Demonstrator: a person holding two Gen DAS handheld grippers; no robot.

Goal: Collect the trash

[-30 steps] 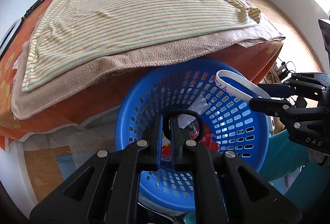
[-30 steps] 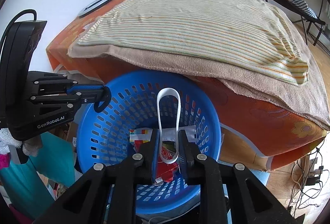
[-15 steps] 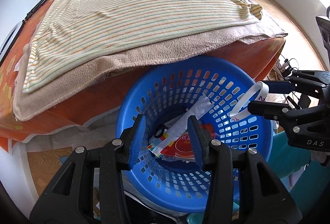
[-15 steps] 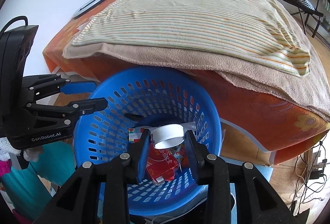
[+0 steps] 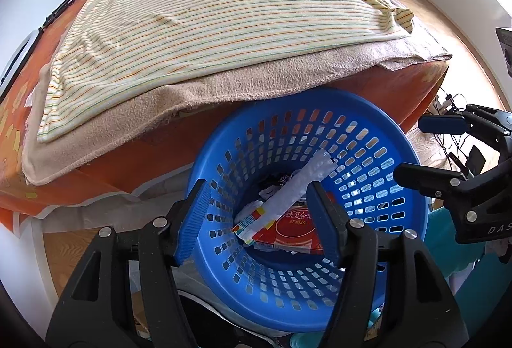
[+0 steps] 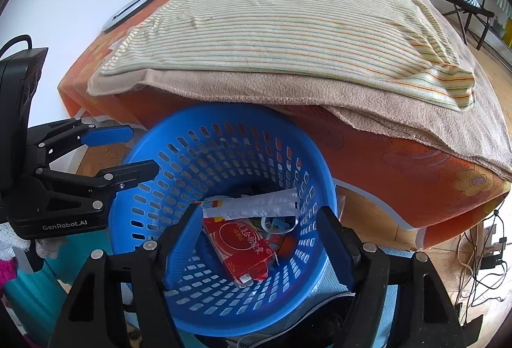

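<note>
Left wrist view: left gripper (image 5: 259,213) wide apart, nothing between the fingers, hanging over the near rim of the blue basket (image 5: 361,111). Basket sits on the floor against the orange bed (image 5: 134,152), its far rim tucked under the overhang of the tan blanket (image 5: 256,82); striped sheet (image 5: 204,15) lies on top of that. Trash is in the basket bottom: a white wrapper (image 5: 294,188) lying diagonally, tip leaning up the far wall, on top of a red box (image 5: 294,229) with printed characters. Something dark under the wrapper, can't make out what. Right gripper (image 5: 416,149) comes in from the right edge, fingers spread, empty, over the basket's right rim. Right wrist view: right gripper (image 6: 259,242) also spread wide and empty, above the near side of the basket (image 6: 179,130). Inside: the red box (image 6: 243,245) lies flat on the bottom, the wrapper (image 6: 256,204) lies across its far end, and a white band (image 6: 278,224) sits just beside the box, partly under the wrapper. Left gripper (image 6: 128,152) enters from the left, fingers apart, lower finger over the basket's left rim. Bed (image 6: 400,168), blanket (image 6: 288,88) and sheet (image 6: 288,28) fill the background beyond the basket.
</note>
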